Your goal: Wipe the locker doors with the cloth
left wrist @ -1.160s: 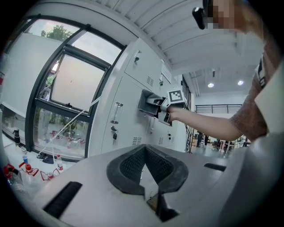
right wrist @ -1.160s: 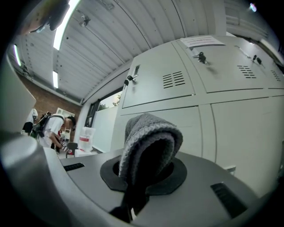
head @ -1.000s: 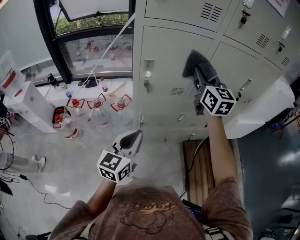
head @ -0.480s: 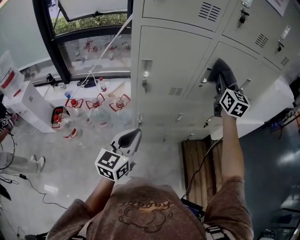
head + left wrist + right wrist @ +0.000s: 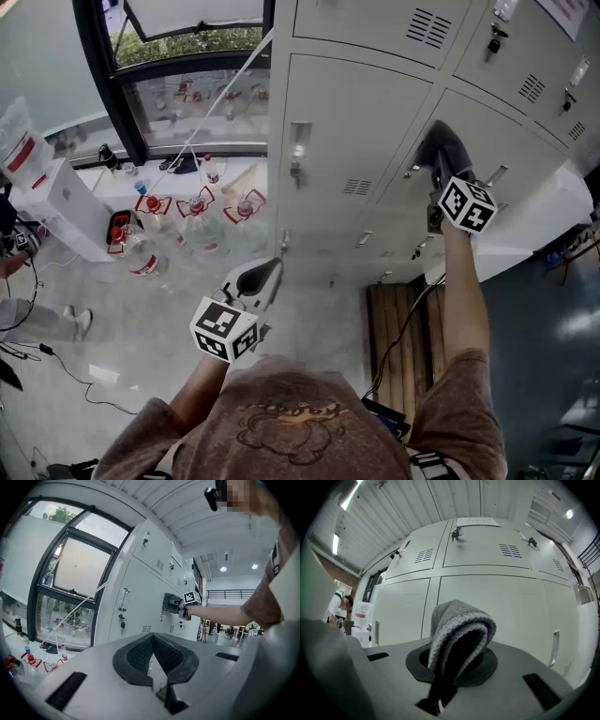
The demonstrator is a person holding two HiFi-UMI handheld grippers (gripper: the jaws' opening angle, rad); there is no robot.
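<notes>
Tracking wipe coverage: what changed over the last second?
The right gripper, shut on the grey cloth, swept rightward from the left-hand locker door across the seam onto the neighbouring door. Most of that came in the first half second, then it barely shifted. The left gripper stayed low and shut, holding nothing, away from the lockers. Nothing was grasped or released.

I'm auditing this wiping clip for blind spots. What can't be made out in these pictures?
- Contact between the cloth and the locker door: head view, the cloth itself covers the spot; right gripper view gives no depth.
- Print on the notice: right gripper view, too small.
- Top lockers: head view, cut off by the upper edge.
- Tips of the right gripper: buried in the cloth in both views.
</notes>
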